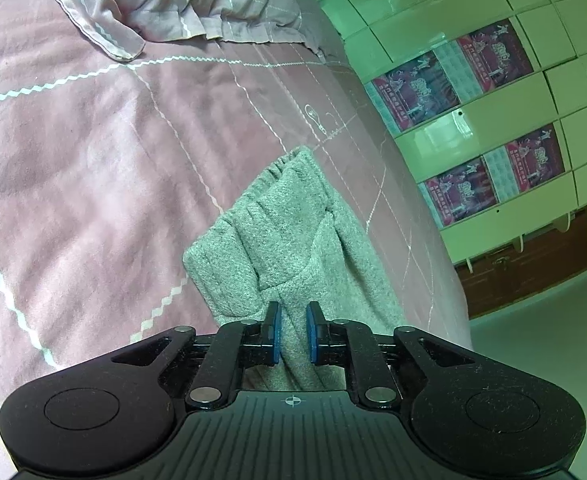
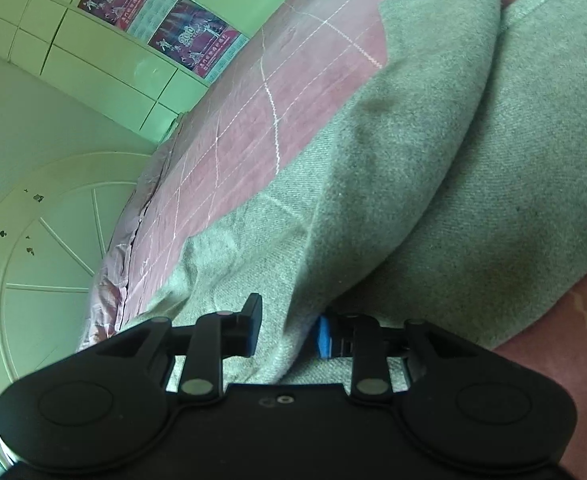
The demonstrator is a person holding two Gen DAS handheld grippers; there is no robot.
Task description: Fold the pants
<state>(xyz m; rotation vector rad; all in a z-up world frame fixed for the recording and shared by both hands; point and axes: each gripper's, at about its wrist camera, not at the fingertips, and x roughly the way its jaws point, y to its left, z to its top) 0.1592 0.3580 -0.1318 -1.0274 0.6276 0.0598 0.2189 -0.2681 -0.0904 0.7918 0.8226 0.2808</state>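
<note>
Grey-green fleece pants (image 1: 289,232) lie on a pink bedspread (image 1: 93,168) near the bed's right edge, elastic waistband at the far end. My left gripper (image 1: 292,332) has its jaws narrowly apart with a ridge of the pants' fabric between the blue pads. In the right wrist view the pants (image 2: 433,168) fill most of the frame, with a raised fold running away from me. My right gripper (image 2: 287,330) has that fold of cloth between its pads; the right pad is partly hidden under the fabric.
A pillow (image 1: 165,4) in matching pink cloth lies at the far end of the bed. Beyond the bed's edge is a pale tiled wall with posters (image 1: 453,76), a brown cabinet (image 1: 525,272) and a white panel with spokes (image 2: 53,248).
</note>
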